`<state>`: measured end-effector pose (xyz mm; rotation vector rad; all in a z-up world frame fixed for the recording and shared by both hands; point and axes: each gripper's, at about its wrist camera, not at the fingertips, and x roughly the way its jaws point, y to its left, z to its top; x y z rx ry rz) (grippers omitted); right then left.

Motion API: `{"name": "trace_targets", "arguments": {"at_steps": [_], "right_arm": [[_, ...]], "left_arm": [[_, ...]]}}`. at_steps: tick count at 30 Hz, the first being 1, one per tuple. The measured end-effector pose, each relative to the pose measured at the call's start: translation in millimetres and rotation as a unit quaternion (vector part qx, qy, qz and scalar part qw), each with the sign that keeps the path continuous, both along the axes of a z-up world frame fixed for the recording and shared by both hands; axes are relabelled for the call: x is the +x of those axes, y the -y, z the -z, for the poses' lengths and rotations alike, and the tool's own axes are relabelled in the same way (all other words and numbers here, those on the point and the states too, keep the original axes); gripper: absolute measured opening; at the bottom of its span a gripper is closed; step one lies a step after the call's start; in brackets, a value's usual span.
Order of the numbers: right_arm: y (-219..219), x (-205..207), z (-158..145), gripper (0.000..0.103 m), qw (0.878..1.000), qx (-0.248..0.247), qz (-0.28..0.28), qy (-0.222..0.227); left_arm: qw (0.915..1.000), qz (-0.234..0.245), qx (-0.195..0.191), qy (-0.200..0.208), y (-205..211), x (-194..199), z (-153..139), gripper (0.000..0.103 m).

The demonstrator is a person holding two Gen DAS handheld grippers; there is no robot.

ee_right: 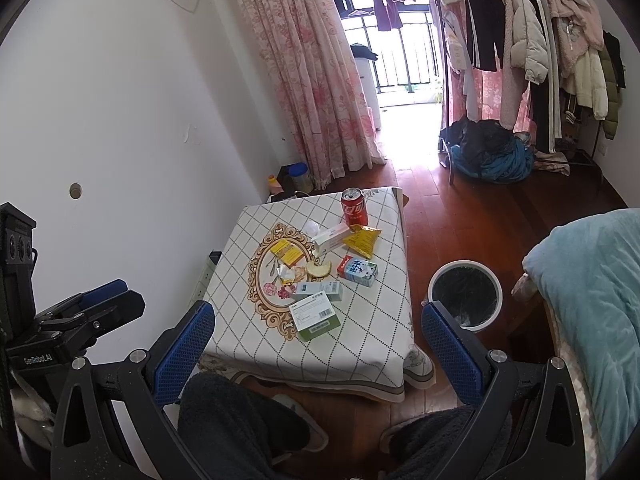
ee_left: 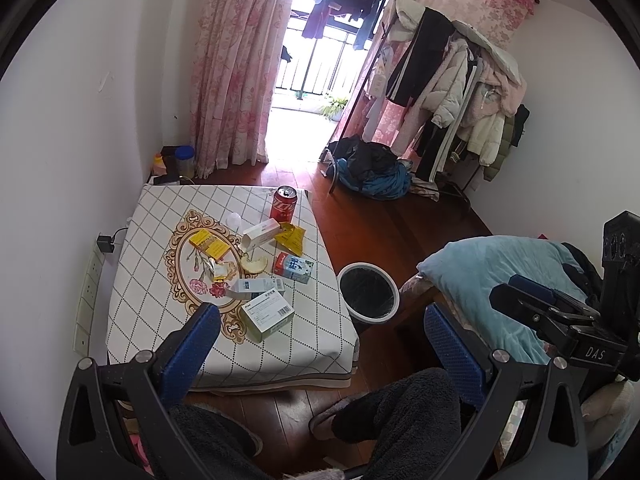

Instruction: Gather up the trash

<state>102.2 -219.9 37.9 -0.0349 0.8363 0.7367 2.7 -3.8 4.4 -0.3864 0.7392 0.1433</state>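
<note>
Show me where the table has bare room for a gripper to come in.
Free: the near strip of the checked white tablecloth in front of the green-edged white box, and its left edge. Crowded: from that box back to the red soda can.

Home bedroom, floral curtains (ee_left: pixel 236 60), loaded clothes rack (ee_left: pixel 452 92), bed (ee_right: pixel 592 300)

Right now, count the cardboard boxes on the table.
5: green-sided box nearest; blue-white box behind it; milk carton toward the bin; long white box near the can; yellow box wall-side. None appears hidden.
</note>
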Motion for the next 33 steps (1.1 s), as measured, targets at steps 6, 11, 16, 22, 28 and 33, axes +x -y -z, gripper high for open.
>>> {"name": "trace_targets", "arguments": {"at_steps": [6,11,16,22,28,33], "right_arm": [[0.5,0.0,-0.7,0.103,1.0,0.0,0.001,0.001],[-2.4,-2.5,-0.1,0.103,1.0,-0.001,0.0,0.001],[-2.0,-2.9,0.3,0.103,1.0,0.0,-0.001,0.001],[-2.6,-4.3,-0.2,0.103,1.0,0.001,-0.001,0.001],[-3.2,-4.0,-3.2,0.103,1.0,0.0,-0.002,0.002],[-3.1,-4.0,-3.0,0.103,1.0,0.001,-0.002,0.002]], "left_arm": [[1.0,0.0,0.0,0.001,1.3,-1.5,-0.8,0.103],[1.0,0.0,-0.001,0.002,2.6,-2.0,-1.0,0.103],[1.0,0.0,0.0,0.002,2.5,-2.3,-0.7,0.103],[1.0,0.001,-0.001,0.002,2.3,-2.3,-0.7,0.103],[1.0,0.001,0.0,0.003,2.7,-2.7,-0.2,0.103],[1.0,0.002,0.0,0.004,1.5,-4.4,-3.3,0.103]]}}
